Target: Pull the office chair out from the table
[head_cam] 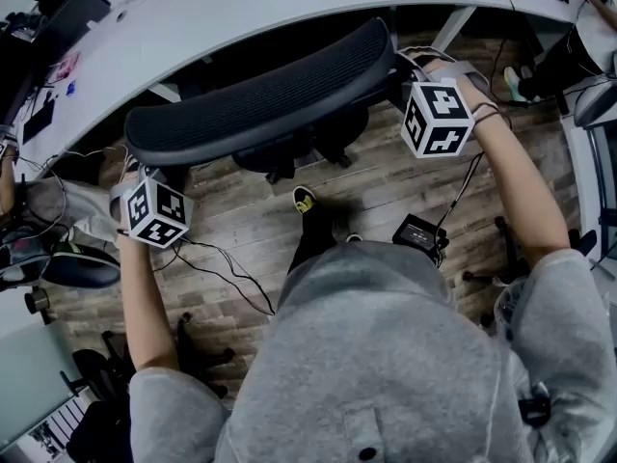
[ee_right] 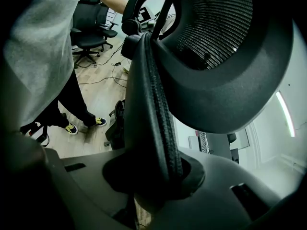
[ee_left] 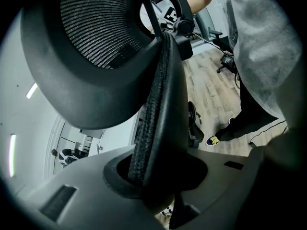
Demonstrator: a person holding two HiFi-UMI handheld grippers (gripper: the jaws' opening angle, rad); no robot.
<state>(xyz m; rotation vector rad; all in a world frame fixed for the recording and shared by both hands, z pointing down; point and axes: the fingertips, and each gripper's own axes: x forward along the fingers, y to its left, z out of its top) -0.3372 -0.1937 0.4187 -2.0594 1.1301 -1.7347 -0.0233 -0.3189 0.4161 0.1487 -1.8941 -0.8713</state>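
Note:
The black mesh office chair backrest [head_cam: 260, 90] stands just in front of the curved white table [head_cam: 241, 17], its seat partly under the table's edge. My left gripper [head_cam: 145, 174] is shut on the backrest's left edge, and my right gripper [head_cam: 403, 68] is shut on its right edge. In the left gripper view the padded rim [ee_left: 160, 95] runs down between the jaws of the left gripper [ee_left: 153, 176]. The right gripper view shows the same rim [ee_right: 153, 99] pinched in the right gripper [ee_right: 156, 176]. The mesh bulges above both grips.
My own shoe [head_cam: 304, 199] stands on the wood floor right behind the chair base [head_cam: 289, 162]. A small black box [head_cam: 417, 231] and loose cables [head_cam: 222, 273] lie on the floor. Other chairs [head_cam: 106, 374] stand at lower left, another person's feet [head_cam: 516, 85] at upper right.

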